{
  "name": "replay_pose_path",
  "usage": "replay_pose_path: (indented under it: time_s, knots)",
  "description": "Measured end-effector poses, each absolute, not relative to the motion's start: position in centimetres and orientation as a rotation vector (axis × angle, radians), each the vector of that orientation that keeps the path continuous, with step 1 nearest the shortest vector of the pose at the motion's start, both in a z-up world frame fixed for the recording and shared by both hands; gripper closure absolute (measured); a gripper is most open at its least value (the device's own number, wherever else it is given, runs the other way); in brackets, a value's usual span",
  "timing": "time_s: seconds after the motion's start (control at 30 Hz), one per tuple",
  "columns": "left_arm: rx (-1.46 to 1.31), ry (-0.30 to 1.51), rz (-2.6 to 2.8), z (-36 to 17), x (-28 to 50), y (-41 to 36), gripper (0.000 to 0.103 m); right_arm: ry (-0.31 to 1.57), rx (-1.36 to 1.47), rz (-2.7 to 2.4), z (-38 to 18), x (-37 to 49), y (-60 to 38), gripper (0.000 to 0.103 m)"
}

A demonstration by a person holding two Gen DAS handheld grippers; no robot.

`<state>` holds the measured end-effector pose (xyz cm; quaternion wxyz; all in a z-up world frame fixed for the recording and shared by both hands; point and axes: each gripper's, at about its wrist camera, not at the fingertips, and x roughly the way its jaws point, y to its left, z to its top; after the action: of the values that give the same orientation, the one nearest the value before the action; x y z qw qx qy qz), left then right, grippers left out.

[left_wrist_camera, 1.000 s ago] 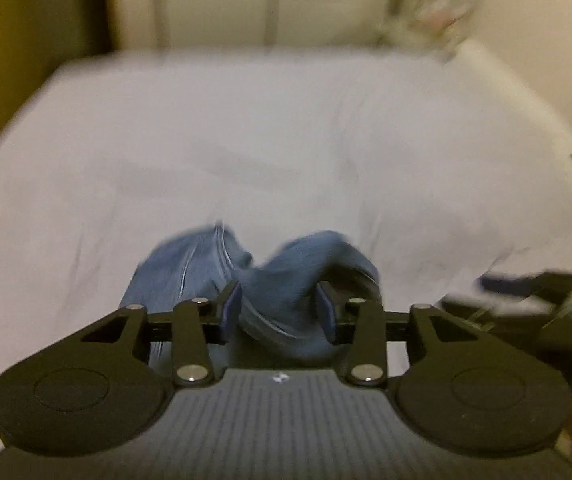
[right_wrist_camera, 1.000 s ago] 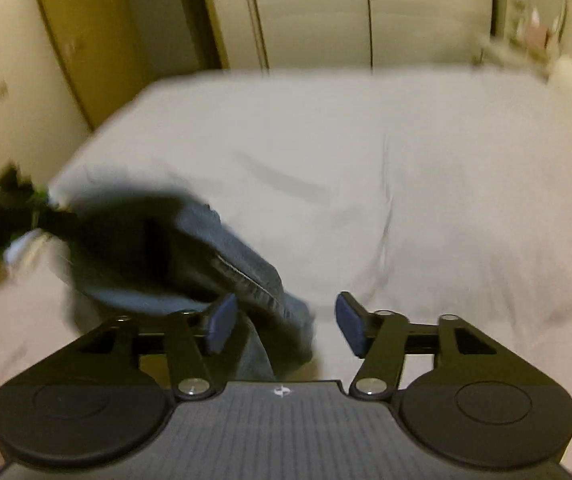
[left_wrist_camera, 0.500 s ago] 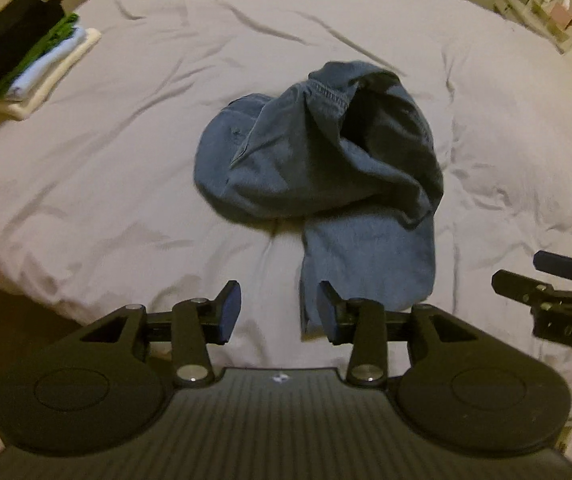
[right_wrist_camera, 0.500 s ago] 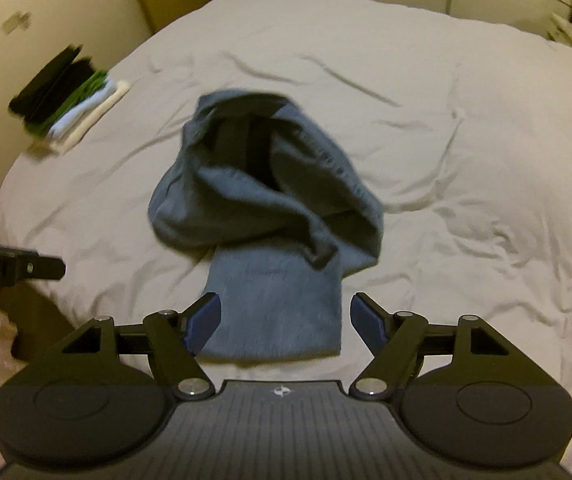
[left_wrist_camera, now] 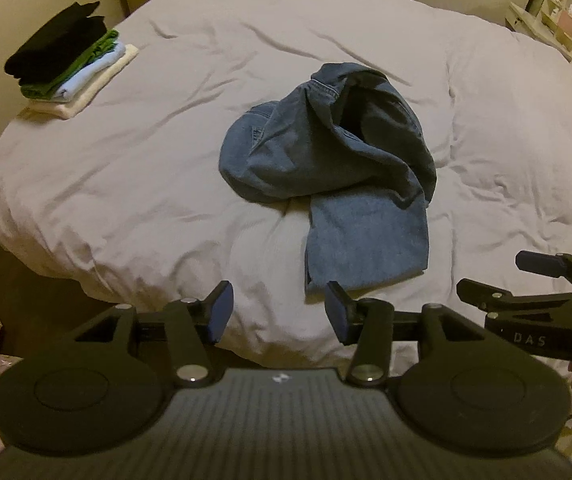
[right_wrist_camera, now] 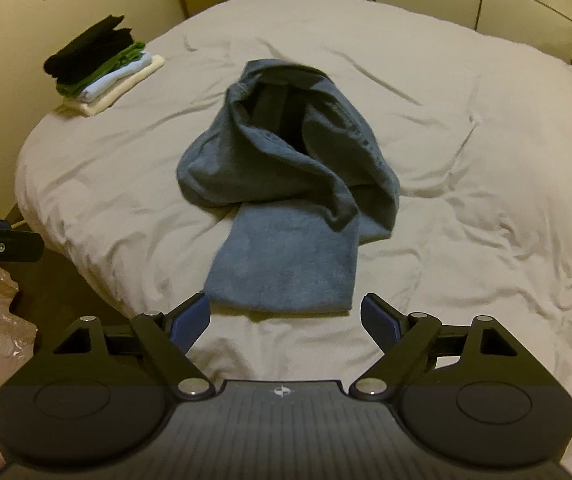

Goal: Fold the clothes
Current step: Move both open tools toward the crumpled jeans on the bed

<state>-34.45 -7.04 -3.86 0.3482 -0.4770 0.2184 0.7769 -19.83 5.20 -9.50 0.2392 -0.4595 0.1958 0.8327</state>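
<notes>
The bed (left_wrist_camera: 133,184), covered in a rumpled white duvet, fills both views. Near its middle lies the pair of jeans (left_wrist_camera: 338,160), dropped in a loose heap: the waist end stands bunched and gaping on the far side, and one flat leg section runs back toward the bed's near edge, ending just ahead of the two tools. At the far left corner of the bed sits a stack of folded clothes (left_wrist_camera: 69,68), black on top, then green, pale blue and cream, well apart from the jeans.

The left tool (left_wrist_camera: 277,312) hangs above the near edge of the bed with its jaws spread and nothing between them. The right tool (right_wrist_camera: 283,318) hovers likewise just short of the leg hem, jaws spread wide and empty. Each tool's tip shows at the side of the other's view.

Judged from this, the stack suggests earlier garments are finished and the jeans are the piece in hand, with folding not yet begun: the denim is crumpled, not laid out. The next move probably calls for spreading it flat first, each tool pinching a separate part, perhaps the waistband or the hems, and pulling apart so the legs lie straight. Denim is heavy and stiff, so a shallow pinch may slip; a firm bite on a seam or hem should hold better.
</notes>
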Motion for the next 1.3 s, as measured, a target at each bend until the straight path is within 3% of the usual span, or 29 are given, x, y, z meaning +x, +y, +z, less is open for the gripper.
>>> replay_pose_path:
  time_s: [0.7,1.07,1.3]
  knots:
    - [-1.247,0.506,2.03,-4.2,-35.5,-7.3,0.055,0.462,-1.265,2.314,-8.9,-20.7,5.4,0.015]
    - [-1.274,0.521,1.96,-6.9,-44.2,-4.7,0.055,0.482,-1.288,2.237,-10.8,-24.9,8.5,0.015]
    - [-1.247,0.637,1.796,-9.0,-52.0,-1.5,0.054,0.595,-1.308,2.057,-13.6,-29.5,9.7,0.015]
